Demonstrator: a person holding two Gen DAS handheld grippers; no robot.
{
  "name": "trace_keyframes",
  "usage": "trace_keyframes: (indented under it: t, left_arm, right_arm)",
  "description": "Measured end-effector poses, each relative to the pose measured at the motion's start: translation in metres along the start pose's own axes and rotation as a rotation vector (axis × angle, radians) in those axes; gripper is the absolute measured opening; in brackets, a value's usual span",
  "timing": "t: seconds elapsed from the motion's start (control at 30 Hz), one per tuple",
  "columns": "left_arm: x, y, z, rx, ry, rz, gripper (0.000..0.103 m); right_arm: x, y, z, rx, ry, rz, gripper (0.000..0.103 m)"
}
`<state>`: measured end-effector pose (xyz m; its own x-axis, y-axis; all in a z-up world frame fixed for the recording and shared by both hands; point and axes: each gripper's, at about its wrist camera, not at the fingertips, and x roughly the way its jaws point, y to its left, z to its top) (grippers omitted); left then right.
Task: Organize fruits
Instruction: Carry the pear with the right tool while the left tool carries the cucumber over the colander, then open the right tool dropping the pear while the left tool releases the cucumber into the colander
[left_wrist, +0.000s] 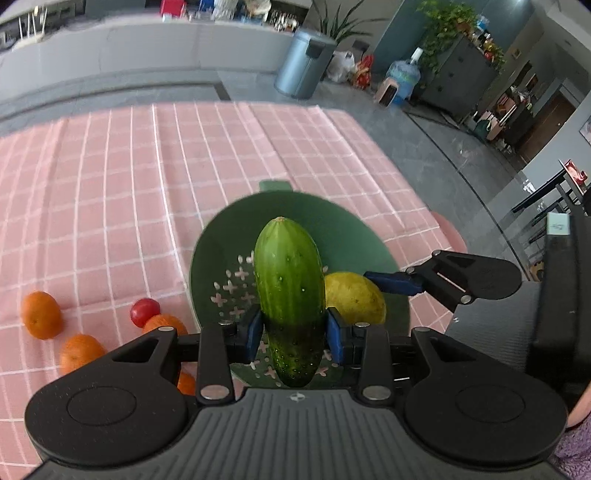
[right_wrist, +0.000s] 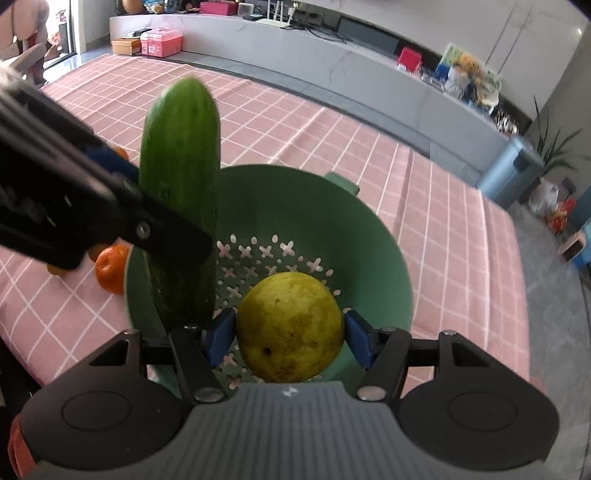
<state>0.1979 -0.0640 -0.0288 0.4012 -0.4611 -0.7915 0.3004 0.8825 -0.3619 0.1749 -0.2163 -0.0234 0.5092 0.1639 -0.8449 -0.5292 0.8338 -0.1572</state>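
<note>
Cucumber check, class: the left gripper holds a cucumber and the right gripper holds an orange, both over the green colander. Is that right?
Not quite. The right gripper holds a yellow lemon, not an orange, as the right wrist view shows. The left gripper does hold the cucumber, both over the green colander.

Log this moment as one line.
left gripper: holds green cucumber | right gripper: holds yellow lemon | both above green perforated colander

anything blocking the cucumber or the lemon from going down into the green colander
Nothing visible does. The cucumber in the left gripper and the lemon in the right gripper both hang over the colander, whose perforated bottom lies bare.
</note>
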Motion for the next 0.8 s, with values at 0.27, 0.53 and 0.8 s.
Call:
trace_keyframes:
  t: [0.27,0.53,0.8]
  left_arm:
    - [0.020,0.014,0.003,-0.034,0.041,-0.001,0.041]
    - [0.034,0.018,0.010,-0.053,0.037,0.014,0.042]
    - [0.043,0.012,0.013,-0.028,0.041,0.069,0.043]
  right_arm:
    - [0.020,0.003,0.010,-0.029,0.018,0.003,0.061]
    - [0.036,0.000,0.010,-0.008,0.050,-0.008,0.061]
    - [0.041,-0.001,0.007,0.012,0.075,-0.004,0.061]
